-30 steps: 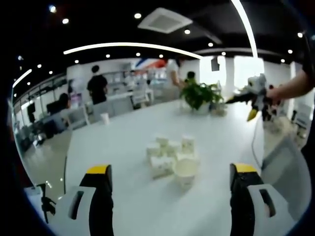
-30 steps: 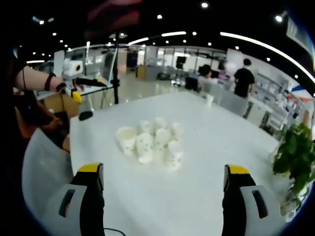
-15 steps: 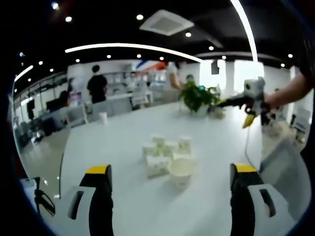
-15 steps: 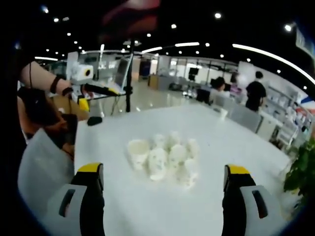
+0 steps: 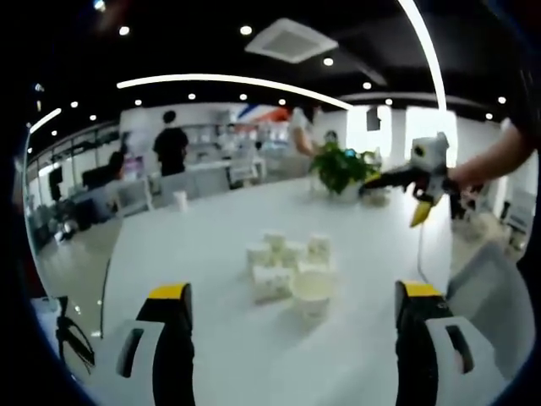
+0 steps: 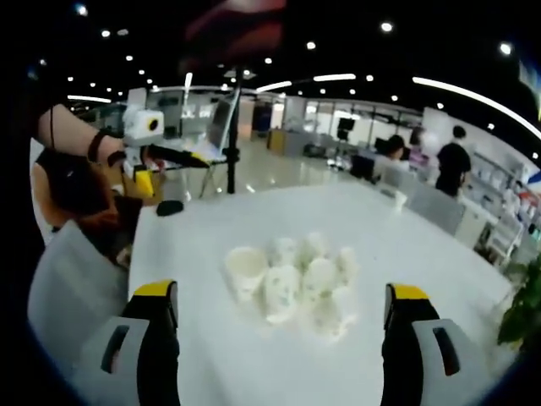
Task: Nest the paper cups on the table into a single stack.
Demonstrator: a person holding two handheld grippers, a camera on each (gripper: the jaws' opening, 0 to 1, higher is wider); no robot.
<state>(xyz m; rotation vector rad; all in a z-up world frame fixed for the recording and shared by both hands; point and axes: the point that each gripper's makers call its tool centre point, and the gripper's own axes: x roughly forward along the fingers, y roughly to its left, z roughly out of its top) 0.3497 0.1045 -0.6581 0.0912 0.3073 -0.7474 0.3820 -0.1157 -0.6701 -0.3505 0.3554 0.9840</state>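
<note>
Left gripper view: the left gripper hangs released, jaws wide apart and empty, over a white table, with the cups clustered at 12 o'clock from the jaws, well apart from them. The cups blur together, so their count is unclear; one at the front shows an open mouth, the rest look upside down. At 2 o'clock the right gripper enters, held by a hand whose arm is cut off at the edge. In the right gripper view that gripper is likewise released and empty, cups ahead, and the left gripper sits at 10 o'clock. Since a second ago the cups sit more central between the right jaws. A plant stands at the table's far end; the room is an open office with ceiling lights and people.
</note>
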